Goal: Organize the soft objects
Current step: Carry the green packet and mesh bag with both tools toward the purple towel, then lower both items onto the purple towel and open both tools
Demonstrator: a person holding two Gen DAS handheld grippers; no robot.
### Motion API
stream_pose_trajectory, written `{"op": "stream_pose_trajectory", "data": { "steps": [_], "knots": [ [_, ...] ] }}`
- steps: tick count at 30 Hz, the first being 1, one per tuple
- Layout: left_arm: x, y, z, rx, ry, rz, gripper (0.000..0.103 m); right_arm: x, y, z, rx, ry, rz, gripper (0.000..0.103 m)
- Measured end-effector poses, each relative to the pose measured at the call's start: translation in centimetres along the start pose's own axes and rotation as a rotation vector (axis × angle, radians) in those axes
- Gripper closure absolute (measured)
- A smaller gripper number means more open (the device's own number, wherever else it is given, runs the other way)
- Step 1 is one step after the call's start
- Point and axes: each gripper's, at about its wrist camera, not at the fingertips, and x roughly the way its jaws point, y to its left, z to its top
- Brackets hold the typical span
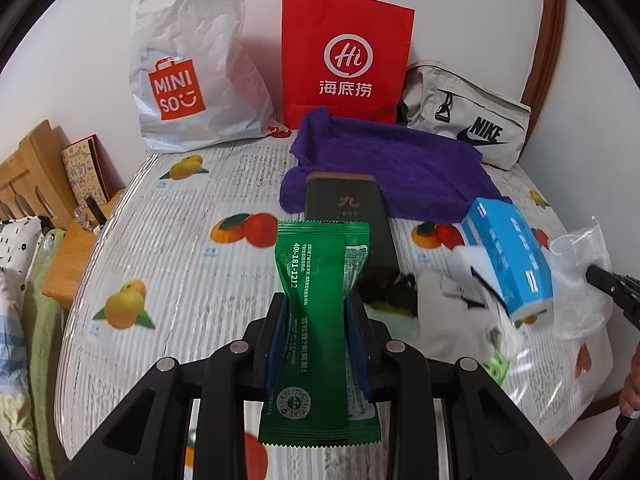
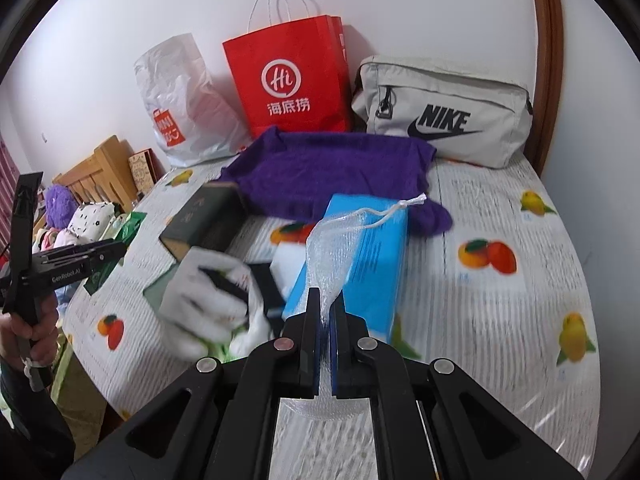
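My left gripper (image 1: pixel 318 304) is shut on a green foil packet (image 1: pixel 316 256), held upright above the fruit-print table cover (image 1: pixel 180 240). My right gripper (image 2: pixel 329 300) is shut on a clear white mesh drawstring pouch (image 2: pixel 332 248), lifted over a blue tissue box (image 2: pixel 372 248). The left wrist view shows that pouch (image 1: pixel 580 280) and the right gripper's tip (image 1: pixel 612 284) at the right edge. A blurred white soft item with black marks (image 2: pixel 216 300) lies left of the blue box. A purple towel (image 2: pixel 332 168) is spread behind it.
A dark green box (image 1: pixel 344 208) lies in front of the towel. Against the wall stand a white Miniso bag (image 1: pixel 188 72), a red paper bag (image 1: pixel 348 56) and a grey Nike pouch (image 1: pixel 468 116). A wooden headboard (image 1: pixel 32 176) and bedding are to the left.
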Motion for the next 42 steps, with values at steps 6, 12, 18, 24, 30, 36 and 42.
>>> {"op": "stream_pose_trajectory", "data": {
  "steps": [6, 12, 18, 24, 30, 36, 42],
  "knots": [
    [1.0, -0.2, 3.0, -0.005, -0.007, -0.009, 0.075, 2.0, -1.2, 3.8, -0.001, -0.007, -0.008, 0.100],
    [2.4, 0.1, 5.8, -0.017, -0.005, 0.009, 0.075, 3.6, -2.4, 7.6, -0.004, -0.030, 0.005, 0.100],
    [4.5, 0.1, 8.0, -0.021, 0.009, 0.010, 0.075, 6.2, -3.5, 10.9, 0.010, -0.040, -0.009, 0.100],
    [7.4, 0.3, 10.5, -0.032, 0.039, -0.010, 0.075, 10.4, -4.9, 13.6, 0.021, -0.010, -0.021, 0.100],
    [10.5, 0.2, 13.2, -0.027, 0.071, -0.020, 0.075, 14.9, -5.9, 15.3, 0.048, 0.053, -0.007, 0.100],
    [14.0, -0.5, 15.7, -0.022, 0.108, -0.037, 0.075, 18.7, -6.4, 15.0, 0.044, 0.130, -0.025, 0.099],
    [17.6, -1.5, 17.7, -0.031, 0.141, -0.081, 0.075, 21.0, -7.0, 14.9, 0.040, 0.172, -0.044, 0.098]
  ]
}}
